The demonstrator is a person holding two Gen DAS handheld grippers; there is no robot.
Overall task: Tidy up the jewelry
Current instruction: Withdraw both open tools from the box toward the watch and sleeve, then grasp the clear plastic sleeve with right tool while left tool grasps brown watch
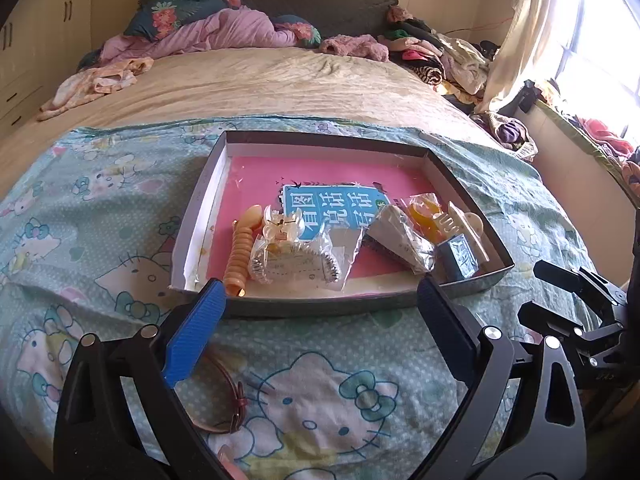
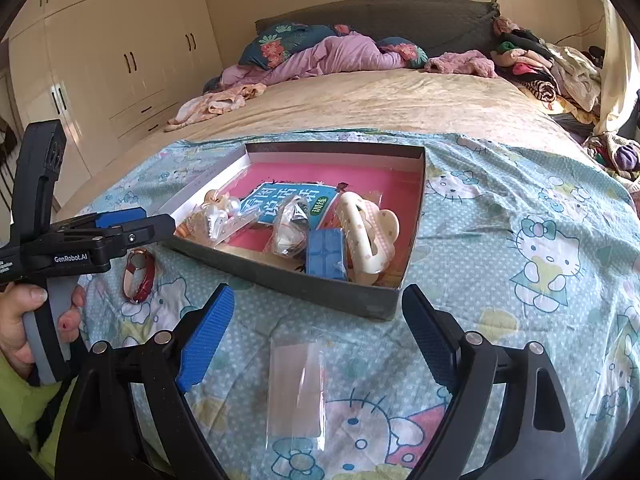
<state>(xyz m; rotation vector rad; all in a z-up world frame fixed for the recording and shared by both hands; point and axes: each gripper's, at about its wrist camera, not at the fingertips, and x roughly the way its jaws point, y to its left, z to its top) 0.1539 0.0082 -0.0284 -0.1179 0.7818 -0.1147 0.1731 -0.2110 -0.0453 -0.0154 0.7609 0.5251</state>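
Observation:
A shallow dark-walled box (image 1: 320, 141) (image 2: 332, 148) lies on the Hello Kitty sheet, with a pink book on its floor. In it are an orange spiral hair tie (image 1: 240, 256), a clear claw clip (image 1: 280, 224), a bagged comb (image 1: 296, 268), a small blue box (image 2: 326, 258) and a cream hair claw (image 2: 368, 236). My left gripper (image 1: 320, 284) stands open before the box's near wall; a red-brown bracelet (image 1: 228, 396) (image 2: 138, 276) lies on the sheet under its left finger. My right gripper (image 2: 318, 292) is open too, above an empty clear plastic bag (image 2: 298, 388) on the sheet.
Rumpled pink bedding and pillows (image 1: 208, 32) lie at the head of the bed. A heap of clothes (image 1: 440, 56) sits far right by the curtain and window. Cream wardrobes (image 2: 120, 52) stand on the left. A hand (image 2: 24, 320) holds the left gripper's handle.

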